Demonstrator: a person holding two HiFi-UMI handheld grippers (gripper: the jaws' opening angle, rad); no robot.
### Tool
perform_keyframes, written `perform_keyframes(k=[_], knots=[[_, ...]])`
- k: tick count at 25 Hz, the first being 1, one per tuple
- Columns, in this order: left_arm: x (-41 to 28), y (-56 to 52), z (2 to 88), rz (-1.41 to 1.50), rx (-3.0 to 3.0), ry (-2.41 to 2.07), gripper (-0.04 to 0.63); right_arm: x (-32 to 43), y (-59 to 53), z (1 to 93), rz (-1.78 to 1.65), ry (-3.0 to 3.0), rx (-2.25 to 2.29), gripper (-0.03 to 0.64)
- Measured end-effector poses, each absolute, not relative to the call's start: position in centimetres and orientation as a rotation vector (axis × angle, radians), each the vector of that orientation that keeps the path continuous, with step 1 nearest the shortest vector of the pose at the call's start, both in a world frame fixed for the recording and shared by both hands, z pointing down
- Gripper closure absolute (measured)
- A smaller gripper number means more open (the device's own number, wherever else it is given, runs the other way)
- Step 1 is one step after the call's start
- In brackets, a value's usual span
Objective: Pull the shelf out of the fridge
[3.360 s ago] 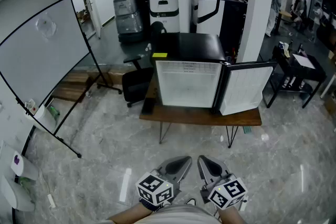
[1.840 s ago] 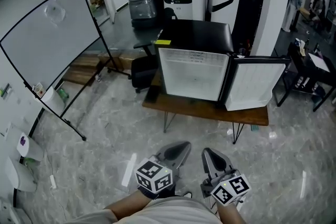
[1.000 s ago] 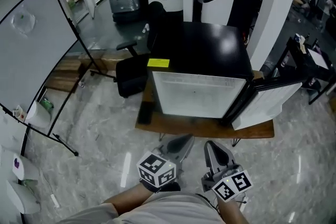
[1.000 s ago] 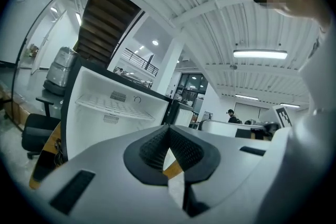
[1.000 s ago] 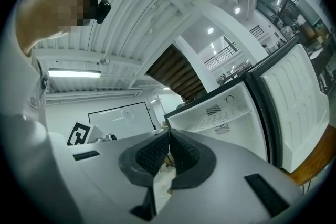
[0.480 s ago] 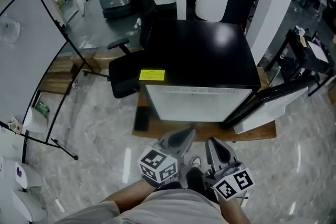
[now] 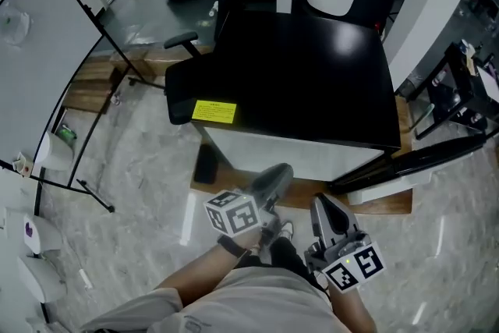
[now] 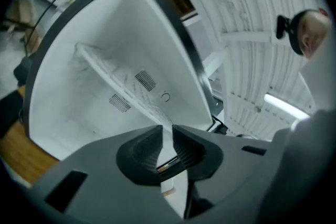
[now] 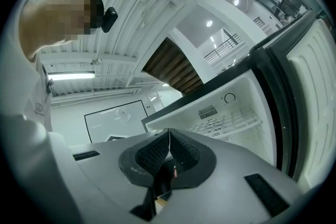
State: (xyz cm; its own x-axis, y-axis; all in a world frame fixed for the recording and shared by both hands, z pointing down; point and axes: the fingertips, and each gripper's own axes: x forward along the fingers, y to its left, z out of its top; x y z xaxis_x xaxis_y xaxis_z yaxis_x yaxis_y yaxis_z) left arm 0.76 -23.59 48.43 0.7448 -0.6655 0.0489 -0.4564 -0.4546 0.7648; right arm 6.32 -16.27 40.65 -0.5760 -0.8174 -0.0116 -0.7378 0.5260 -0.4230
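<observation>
Two tools face the open fridge, both held level and short of its cavity. The left gripper has its jaws a narrow slit apart. They have just been opening and nothing is between them. This is judged to be preparation for taking the front edge of the shelf. The right gripper has its jaws closed together and is empty.

The shelf is a white wire rack that spans the cavity at about mid height, untouched. It appears slanted in the left gripper view only because that gripper is rolled.

The door stands swung wide to the right, so the full front opening is free. The withdrawal path runs straight out toward the person, over the front strip of the wooden table.

Judged hazard: a skewed pull may catch a rack corner on a cavity wall.
</observation>
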Motion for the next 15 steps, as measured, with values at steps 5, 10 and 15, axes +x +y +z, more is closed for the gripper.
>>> perform_keyframes(k=[5,10,15], knots=[[0.3,-26.7,50.7,-0.478,1.887,-0.809,0.456,7.3,-17.8,41.0,-0.6,2.567,-1.295,0.597],[0.1,-29.9,50.6,-0.605,1.787,-0.808,0.448,7.9,-18.8,41.3,-0.618,2.576,-1.271,0.597],[0.9,-32.4,50.5,-0.669,1.748,-0.791,0.446,8.7,-19.5,41.5,-0.631,2.574,-1.268,0.597]])
